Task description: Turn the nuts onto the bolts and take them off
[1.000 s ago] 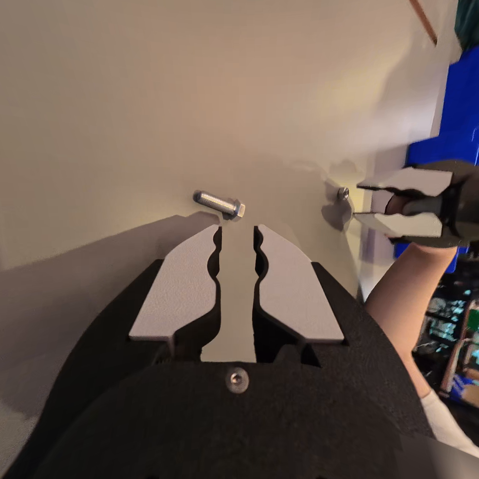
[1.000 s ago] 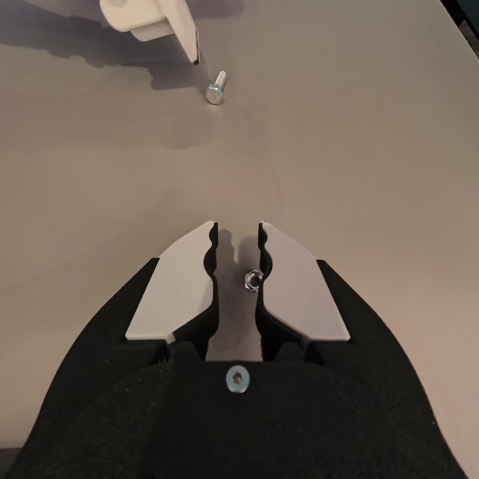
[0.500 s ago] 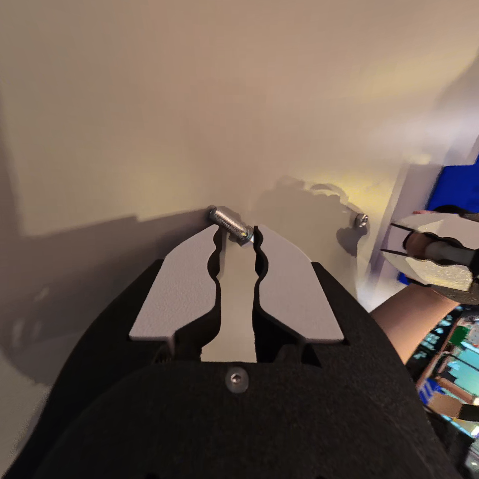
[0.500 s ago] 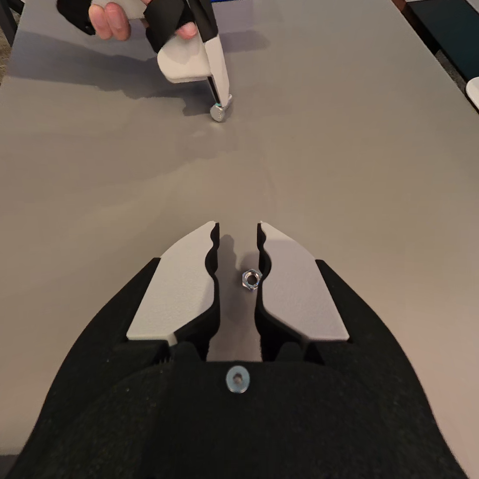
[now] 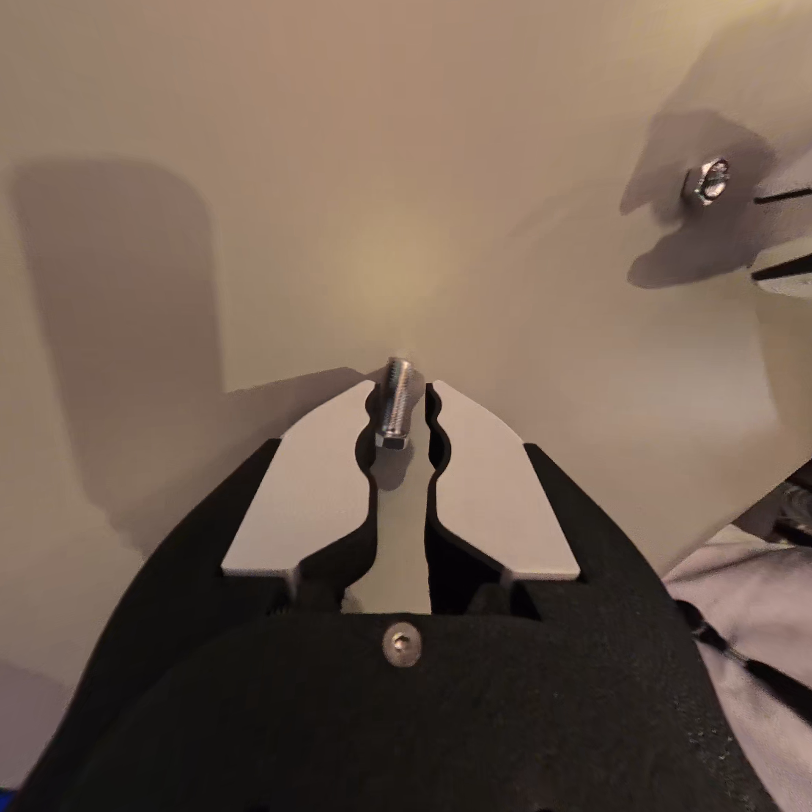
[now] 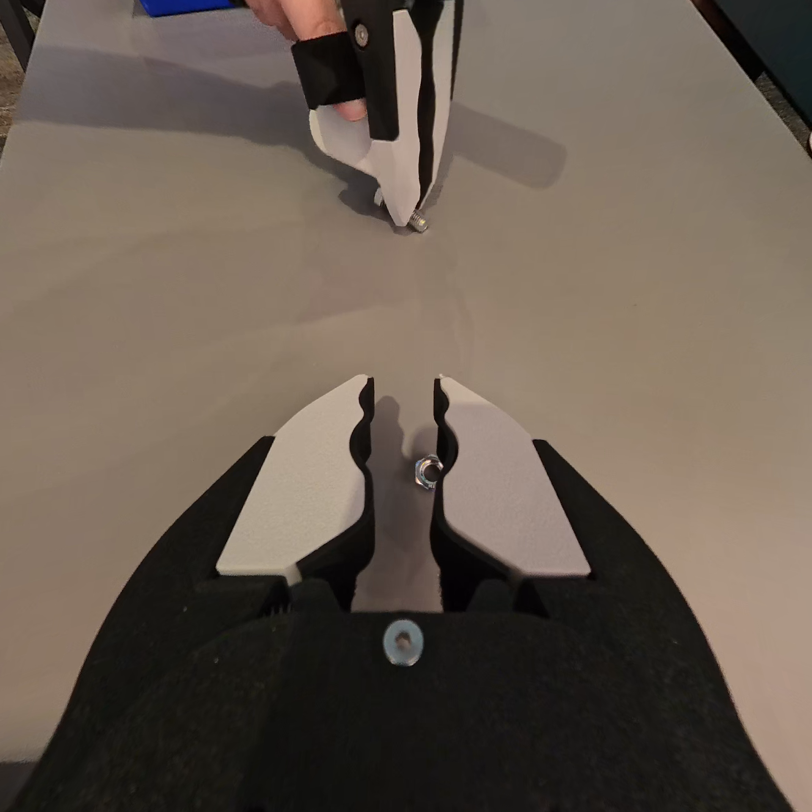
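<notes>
Left claw (image 5: 399, 383), jaws apart, now straddles bolt (image 5: 394, 411), previously ahead; right claw (image 6: 404, 378), jaws apart, still brackets nut (image 6: 427, 472). Neither gripped yet.

A plain grey table (image 6: 615, 307) under warm, dim light, with a blue object (image 6: 184, 6) at its far edge.

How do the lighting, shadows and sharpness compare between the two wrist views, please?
Left wrist view: warm dim light, a glare patch above the bolt, the nut motion-blurred, edges bent by the lens. Right wrist view: cooler, sharper, with the nut crisp and long shadows on the table.
</notes>
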A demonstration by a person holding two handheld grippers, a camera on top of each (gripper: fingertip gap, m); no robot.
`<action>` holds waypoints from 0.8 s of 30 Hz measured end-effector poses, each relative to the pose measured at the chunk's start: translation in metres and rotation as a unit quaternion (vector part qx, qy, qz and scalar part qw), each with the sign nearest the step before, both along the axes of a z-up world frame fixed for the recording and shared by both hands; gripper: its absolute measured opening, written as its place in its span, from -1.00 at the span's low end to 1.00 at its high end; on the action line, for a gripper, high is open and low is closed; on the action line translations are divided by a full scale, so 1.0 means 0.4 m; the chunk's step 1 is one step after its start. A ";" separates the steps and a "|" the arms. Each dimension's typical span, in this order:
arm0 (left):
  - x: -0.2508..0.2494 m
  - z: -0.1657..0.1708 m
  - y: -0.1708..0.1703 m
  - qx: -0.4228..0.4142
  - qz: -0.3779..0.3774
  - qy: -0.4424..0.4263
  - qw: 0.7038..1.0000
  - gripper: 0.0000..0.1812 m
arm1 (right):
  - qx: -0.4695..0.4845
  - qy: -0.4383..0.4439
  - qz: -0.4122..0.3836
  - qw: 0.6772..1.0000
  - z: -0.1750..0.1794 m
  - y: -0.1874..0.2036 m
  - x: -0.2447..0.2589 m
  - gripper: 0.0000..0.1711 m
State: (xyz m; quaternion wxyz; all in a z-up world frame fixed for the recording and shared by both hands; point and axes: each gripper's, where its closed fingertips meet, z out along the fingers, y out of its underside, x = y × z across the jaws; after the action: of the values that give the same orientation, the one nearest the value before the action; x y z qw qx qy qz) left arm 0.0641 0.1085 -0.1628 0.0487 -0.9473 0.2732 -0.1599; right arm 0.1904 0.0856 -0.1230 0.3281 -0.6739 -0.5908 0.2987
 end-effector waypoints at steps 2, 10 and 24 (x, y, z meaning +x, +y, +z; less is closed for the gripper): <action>0.008 0.018 0.004 0.022 -0.025 -0.012 0.999 -0.75 | 0.000 0.000 -0.001 1.000 0.000 0.001 0.000 -0.71; -0.082 0.012 -0.049 0.093 -0.168 0.094 0.977 -0.57 | -0.006 -0.003 -0.002 1.000 -0.008 0.004 0.001 -0.71; -0.021 -0.004 -0.020 0.090 -0.148 0.076 0.982 -0.59 | -0.013 -0.014 -0.006 1.000 -0.025 0.009 0.007 -0.72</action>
State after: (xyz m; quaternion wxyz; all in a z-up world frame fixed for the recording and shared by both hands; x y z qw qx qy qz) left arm 0.0558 0.1004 -0.1643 0.0886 -0.8974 0.4269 -0.0674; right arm 0.1933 0.0894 -0.1330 0.3127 -0.6856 -0.5874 0.2950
